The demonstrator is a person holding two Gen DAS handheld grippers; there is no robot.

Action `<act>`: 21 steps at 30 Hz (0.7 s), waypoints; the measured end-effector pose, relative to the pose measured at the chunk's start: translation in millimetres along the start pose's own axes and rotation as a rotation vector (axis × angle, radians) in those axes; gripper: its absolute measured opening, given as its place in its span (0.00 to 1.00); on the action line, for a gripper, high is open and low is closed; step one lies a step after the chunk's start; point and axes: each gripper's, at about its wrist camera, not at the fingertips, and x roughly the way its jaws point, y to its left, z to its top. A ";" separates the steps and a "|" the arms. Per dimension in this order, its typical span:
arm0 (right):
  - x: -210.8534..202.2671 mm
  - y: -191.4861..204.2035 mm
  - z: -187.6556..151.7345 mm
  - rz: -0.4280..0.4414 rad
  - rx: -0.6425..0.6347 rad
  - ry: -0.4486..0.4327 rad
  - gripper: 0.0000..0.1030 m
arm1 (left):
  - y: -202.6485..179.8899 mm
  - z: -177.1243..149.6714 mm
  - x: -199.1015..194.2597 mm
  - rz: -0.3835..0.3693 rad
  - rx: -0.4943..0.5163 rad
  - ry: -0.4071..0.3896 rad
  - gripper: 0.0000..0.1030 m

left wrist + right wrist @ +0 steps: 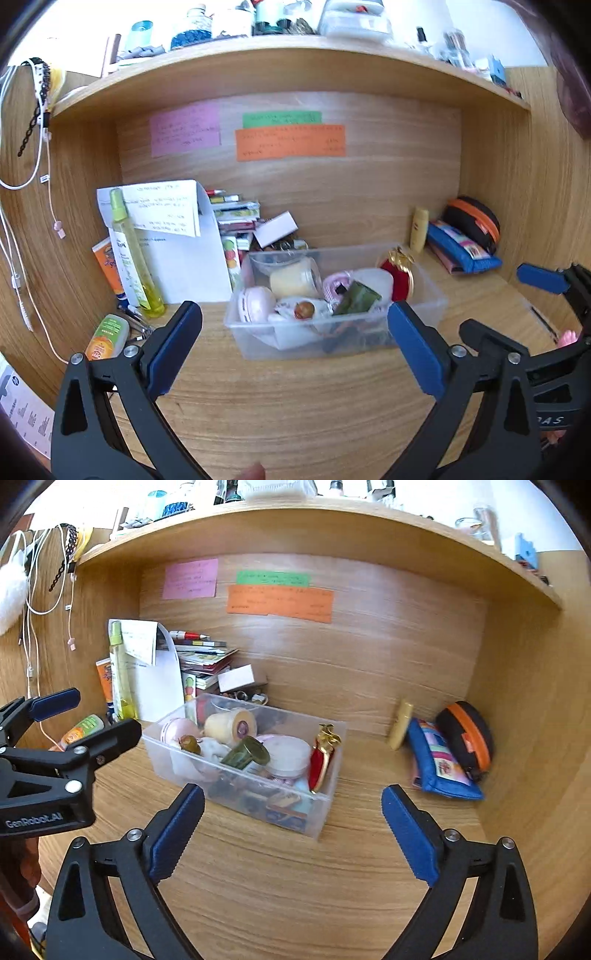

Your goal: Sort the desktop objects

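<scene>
A clear plastic bin (437, 301) (334, 805) stands on the wooden desk (295, 406), full of several small things: a pink round case (255, 302), a cream jar (231, 722), a red and gold ornament (321, 760) and a dark green capped bottle (247, 755). My left gripper (294, 308) is open just in front of the bin, with nothing between its blue pads. My right gripper (292, 791) is open too, short of the bin's near right corner, and it holds nothing. Each gripper shows at the edge of the other's view.
At the back left stand a yellow spray bottle (133, 258), white papers (184, 258) and a stack of booklets (207, 657). A small orange-green bottle (107, 336) lies nearby. A blue pouch (439, 764), a black-orange case (469, 734) and a yellow tube (400, 723) fill the right corner. Cables (22, 229) hang on the left wall.
</scene>
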 end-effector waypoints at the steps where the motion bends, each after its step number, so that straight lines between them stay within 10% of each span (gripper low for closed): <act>1: -1.6 0.0 -1.9 -0.004 -0.002 0.002 0.94 | -0.3 -1.3 0.0 -0.001 -0.006 0.005 0.99; 21: 18.6 -21.4 5.1 -0.034 0.036 0.038 0.95 | 1.2 -1.9 4.3 -0.037 -0.037 0.004 0.99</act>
